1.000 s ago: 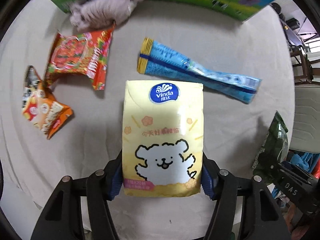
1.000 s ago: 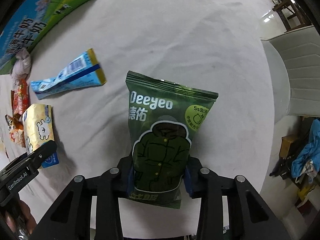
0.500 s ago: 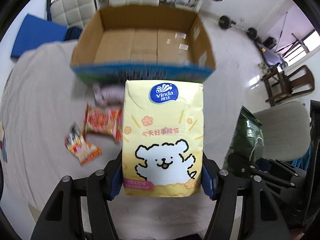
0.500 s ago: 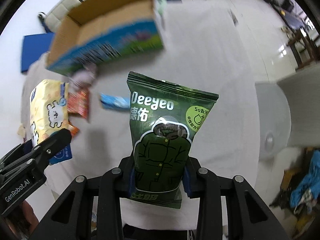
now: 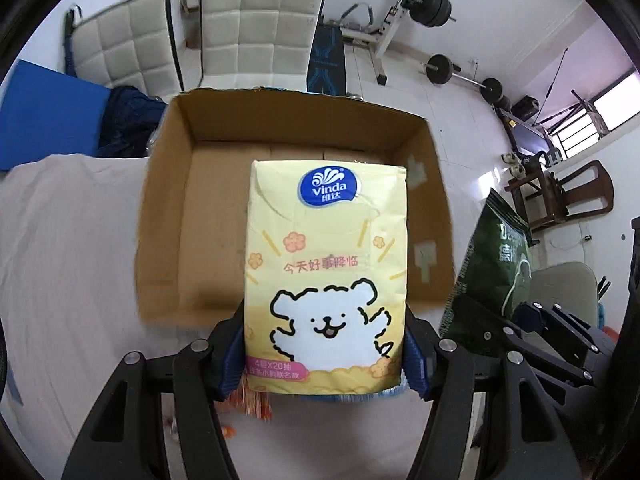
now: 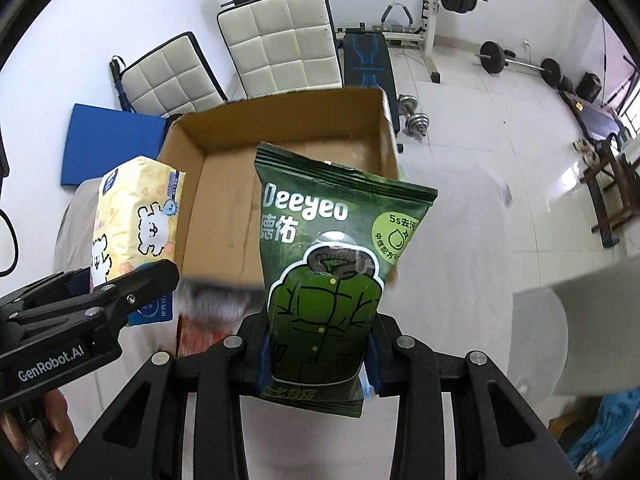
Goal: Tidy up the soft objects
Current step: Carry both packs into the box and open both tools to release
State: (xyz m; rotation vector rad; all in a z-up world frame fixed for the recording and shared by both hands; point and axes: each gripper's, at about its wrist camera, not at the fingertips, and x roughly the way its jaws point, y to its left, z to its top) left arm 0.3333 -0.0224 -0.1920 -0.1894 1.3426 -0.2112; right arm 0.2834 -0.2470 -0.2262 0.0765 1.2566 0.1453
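Observation:
My left gripper [image 5: 325, 354] is shut on a yellow Vinda tissue pack [image 5: 326, 276] with a white cartoon dog, held upright in front of the open cardboard box [image 5: 168, 208]. My right gripper [image 6: 318, 354] is shut on a dark green Deeyeo pouch [image 6: 332, 264], also raised before the same box [image 6: 192, 136]. In the left wrist view the green pouch [image 5: 500, 264] hangs at the right. In the right wrist view the tissue pack [image 6: 132, 224] and the left gripper's black finger [image 6: 120, 292] show at the left. The box looks empty inside.
A white cloth covers the table [image 5: 64, 248]. Blurred snack packets [image 6: 200, 332] lie below the box's near wall. Beyond the table stand white padded chairs [image 5: 260, 24], a blue mat [image 5: 44, 116] and a weight bench with barbells [image 6: 368, 60]. A person's hand [image 6: 56, 432] shows at lower left.
Both grippers rose from the table with their packs and tilted up. The view went from packets on the cloth to the open box and the room behind.

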